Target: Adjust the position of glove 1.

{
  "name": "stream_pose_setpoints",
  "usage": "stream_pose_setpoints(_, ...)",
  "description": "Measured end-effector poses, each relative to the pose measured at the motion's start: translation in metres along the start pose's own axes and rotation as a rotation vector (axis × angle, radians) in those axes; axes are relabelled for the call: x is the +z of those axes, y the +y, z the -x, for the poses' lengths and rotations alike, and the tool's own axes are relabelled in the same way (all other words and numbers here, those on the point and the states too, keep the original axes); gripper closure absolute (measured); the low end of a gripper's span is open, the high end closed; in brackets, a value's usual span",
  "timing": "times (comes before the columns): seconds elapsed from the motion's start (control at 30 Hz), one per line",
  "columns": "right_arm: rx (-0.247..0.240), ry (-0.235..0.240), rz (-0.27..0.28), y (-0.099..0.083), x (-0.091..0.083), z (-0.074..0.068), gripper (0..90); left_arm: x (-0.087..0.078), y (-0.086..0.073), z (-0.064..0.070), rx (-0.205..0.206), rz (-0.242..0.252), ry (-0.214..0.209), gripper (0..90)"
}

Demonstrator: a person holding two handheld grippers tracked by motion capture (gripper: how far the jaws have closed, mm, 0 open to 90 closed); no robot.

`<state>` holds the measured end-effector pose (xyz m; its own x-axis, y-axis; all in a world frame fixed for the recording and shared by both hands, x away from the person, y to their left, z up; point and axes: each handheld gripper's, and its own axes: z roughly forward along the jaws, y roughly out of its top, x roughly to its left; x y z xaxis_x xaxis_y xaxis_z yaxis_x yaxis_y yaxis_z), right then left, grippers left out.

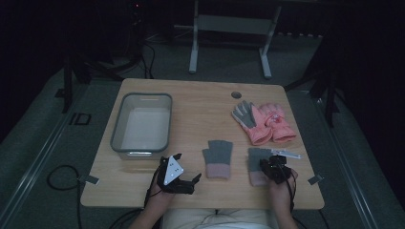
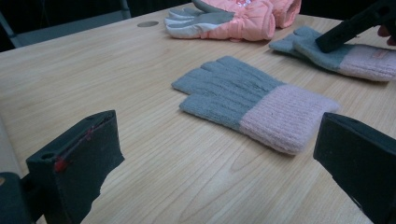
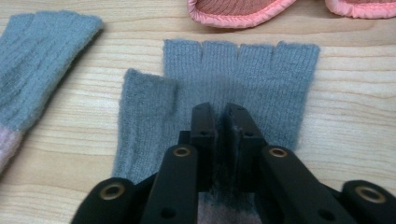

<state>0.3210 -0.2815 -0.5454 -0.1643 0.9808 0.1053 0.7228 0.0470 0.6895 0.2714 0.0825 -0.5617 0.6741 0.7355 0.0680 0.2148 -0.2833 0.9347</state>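
Now the right gripper [image 3: 219, 114] has its jaws pinching the grey knit of the right-hand glove [image 3: 243, 74], near the pink cuff, likely to lift it off the bench [image 1: 200, 105]. Its twin glove [image 2: 252, 100] lies flat just beside, and the left gripper [image 2: 210, 154] faces it with jaws spread wide, ready for a grab. Over on the left, the grey tub [image 1: 142, 98] looks empty
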Motion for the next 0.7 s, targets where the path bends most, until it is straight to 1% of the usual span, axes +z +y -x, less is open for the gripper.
stream_pose_setpoints(0.1,-0.007,0.008,0.002,0.002,-0.002,0.001,72.5,0.000,0.000,0.000,0.000,0.001,-0.001,0.3)
stream_pose_setpoints(0.13,-0.005,0.011,0.008,0.004,-0.004,0.002,71.8,0.000,0.000,0.000,0.000,0.001,-0.001,0.3)
stream_pose_setpoints(0.17,-0.016,0.009,0.017,0.007,-0.007,0.003,70.1,0.000,0.000,0.000,0.000,0.001,-0.001,0.3)
stream_pose_setpoints(0.2,-0.042,0.007,0.023,0.009,-0.009,0.004,68.8,0.000,0.000,0.000,0.000,0.001,0.000,0.3)
stream_pose_setpoints(0.23,-0.064,0.019,0.027,0.012,-0.011,0.004,68.6,0.000,0.000,0.000,0.000,0.002,0.000,0.3)
stream_pose_setpoints(0.3,-0.107,0.044,0.021,0.016,-0.014,0.006,68.3,0.000,0.000,0.000,-0.002,0.004,0.002,0.3)
stream_pose_setpoints(0.37,-0.163,0.082,0.017,0.019,-0.015,0.009,65.2,0.000,0.000,0.000,-0.002,0.005,0.000,0.3)
stream_pose_setpoints(0.4,-0.184,0.081,0.008,0.019,-0.015,0.010,65.0,0.000,0.000,0.000,-0.004,0.005,0.001,0.3)
stream_pose_setpoints(0.47,-0.217,0.109,-0.008,0.019,-0.013,0.014,62.6,0.000,0.000,0.000,-0.008,0.008,0.001,0.3)
stream_pose_setpoints(0.57,-0.292,0.136,-0.039,0.018,-0.008,0.017,60.5,0.000,0.000,0.000,-0.009,0.009,0.003,0.4)
stream_pose_setpoints(0.63,-0.345,0.129,-0.048,0.018,-0.006,0.018,60.5,0.000,0.000,0.000,-0.009,0.012,0.003,0.4)
stream_pose_setpoints(0.7,-0.372,0.134,-0.061,0.019,-0.005,0.020,60.4,0.000,0.000,0.000,-0.010,0.009,0.004,0.3)
